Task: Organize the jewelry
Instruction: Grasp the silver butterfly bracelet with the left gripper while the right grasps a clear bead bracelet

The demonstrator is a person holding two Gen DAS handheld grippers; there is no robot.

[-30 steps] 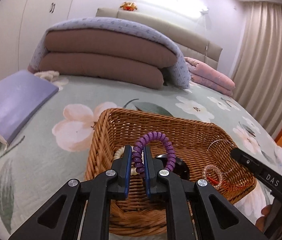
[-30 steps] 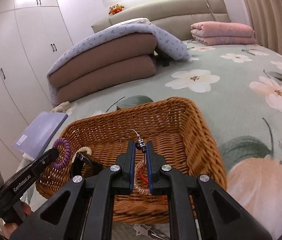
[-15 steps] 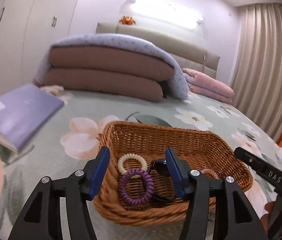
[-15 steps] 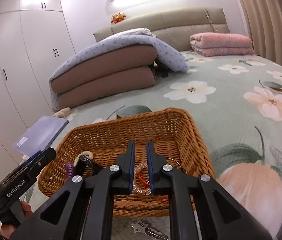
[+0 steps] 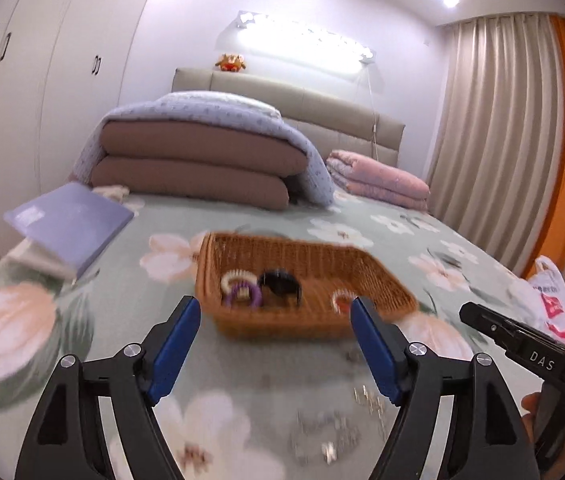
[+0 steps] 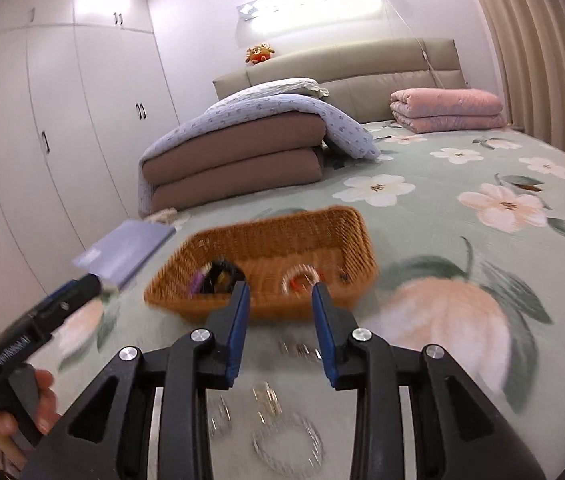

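A wicker basket [image 5: 382,280] [image 6: 362,240] stands on the floral bedspread. It holds a purple coil bracelet [image 5: 242,295] [image 6: 195,283], a cream coil ring [image 5: 234,278], a dark bracelet [image 5: 280,284] [image 6: 222,274] and a clear bead bracelet with red thread [image 5: 340,299] [image 6: 301,276]. Silver jewelry [image 5: 330,432] [image 6: 286,436] lies blurred on the bedspread near me. My left gripper [image 5: 274,340] is open wide and empty, short of the basket. My right gripper [image 6: 280,320] is open and empty, also short of the basket.
A purple book [image 5: 70,224] [image 6: 130,246] lies left of the basket. Folded brown and blue quilts [image 5: 198,164] [image 6: 242,156] and a pink blanket [image 5: 378,180] [image 6: 446,108] lie farther back. A white plastic bag [image 5: 550,300] sits at the right.
My left gripper let the purple coil bracelet go into the basket and opened wide. My right gripper released the bead bracelet and opened. Both grippers pulled back from the basket.
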